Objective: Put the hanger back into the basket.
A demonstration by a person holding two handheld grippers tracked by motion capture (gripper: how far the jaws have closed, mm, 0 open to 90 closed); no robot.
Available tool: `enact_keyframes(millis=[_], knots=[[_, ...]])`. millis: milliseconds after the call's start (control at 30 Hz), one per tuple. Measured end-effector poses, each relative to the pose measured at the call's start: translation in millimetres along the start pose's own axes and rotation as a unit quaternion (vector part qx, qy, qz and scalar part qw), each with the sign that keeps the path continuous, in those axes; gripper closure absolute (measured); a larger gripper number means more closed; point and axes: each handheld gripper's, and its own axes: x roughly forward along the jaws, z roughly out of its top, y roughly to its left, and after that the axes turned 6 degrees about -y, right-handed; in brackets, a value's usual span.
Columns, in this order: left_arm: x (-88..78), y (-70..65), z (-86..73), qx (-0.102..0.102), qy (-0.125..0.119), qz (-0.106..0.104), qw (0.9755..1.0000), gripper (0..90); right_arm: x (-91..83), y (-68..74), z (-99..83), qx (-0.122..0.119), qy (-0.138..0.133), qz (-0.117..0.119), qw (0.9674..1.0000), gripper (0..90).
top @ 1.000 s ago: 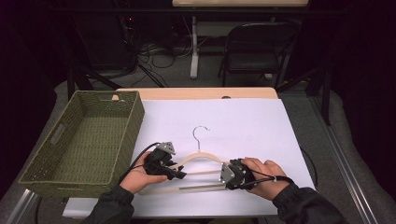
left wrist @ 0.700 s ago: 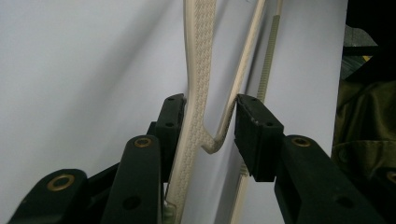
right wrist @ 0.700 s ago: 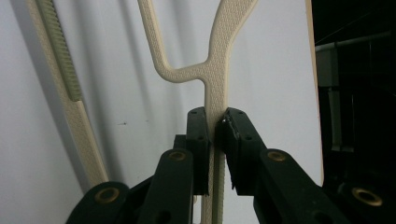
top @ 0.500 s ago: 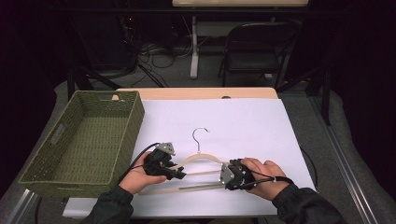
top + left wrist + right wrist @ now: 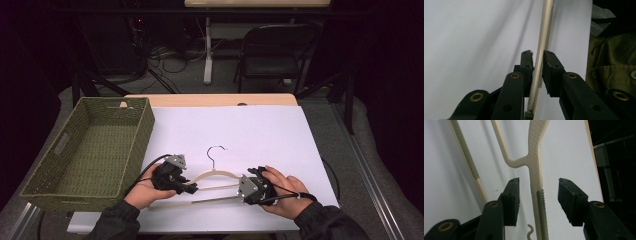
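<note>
Two grippers flank a hanger (image 5: 215, 176) at six o'clock: the left gripper (image 5: 191, 188) has just been closing and pinches its rod to steady it, while the right gripper (image 5: 243, 186) has just been opening, its jaws spread apart around the arm in release.

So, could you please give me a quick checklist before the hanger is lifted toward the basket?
1. Left tongs closed on the hanger bar: ok, jaws have just been closing, bar pinched between them.
2. Right tongs gripping: not ok, jaws have just been opening, hanger arm loose between them.
3. Hanger flat on the white sheet: ok.
4. Basket free to receive: ok.
5. Hook clear of cables: ok.
</note>
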Motion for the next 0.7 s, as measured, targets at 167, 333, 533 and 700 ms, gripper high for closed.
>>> enact_keyframes(millis=[167,333,533,700], knots=[[-0.6,-5.2,-0.7,0.023,0.007,-0.023,0.9995,84.5,-4.3,-1.7,-1.6,0.012,-0.010,0.000,0.9999,49.0],[-0.5,-5.4,-1.1,0.029,0.005,-0.024,0.9993,85.0,-3.9,-2.4,-2.7,0.015,-0.013,0.001,0.9998,48.9],[1.6,-7.1,-1.2,0.044,0.007,-0.034,0.9984,86.9,-3.9,-2.3,-2.7,0.020,-0.014,-0.001,0.9997,47.8],[1.1,-7.7,0.0,0.056,0.003,-0.020,0.9982,86.9,-4.7,-4.0,-2.8,0.022,-0.017,-0.006,0.9996,47.0]])
